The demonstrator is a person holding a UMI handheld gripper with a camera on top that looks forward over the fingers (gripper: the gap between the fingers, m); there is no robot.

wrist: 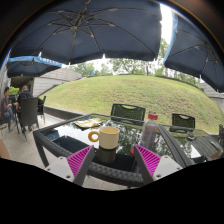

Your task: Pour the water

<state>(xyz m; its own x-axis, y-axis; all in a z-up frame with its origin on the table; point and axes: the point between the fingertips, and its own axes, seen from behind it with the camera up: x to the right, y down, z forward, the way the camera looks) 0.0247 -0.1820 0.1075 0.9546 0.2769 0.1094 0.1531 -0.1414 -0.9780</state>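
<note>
The gripper (113, 162) hangs over a glass-topped patio table (70, 128) with its two fingers spread wide and nothing pressed between them. The pink pads (80, 160) on their inner faces show at either side, one to the left and one to the right, with a clear gap between.

A yellow mug (108, 137) stands upright on the table between the two fingers and a little ahead of them, its handle turned toward the left. It rests on the glass by itself, and neither finger touches it. Just to its right stands a clear plastic water bottle (150, 133) with a red cap, also upright, near the right finger but apart from it. Whether the bottle holds water is hard to tell.

Dark patio chairs (127, 112) stand along the table's far edge, and another sits off the table's left end. Large blue umbrellas (90, 28) spread overhead. Beyond the table's far edge a grassy slope (130, 90) rises toward trees. A person (8, 102) sits at the far left, well away from the table's left end.
</note>
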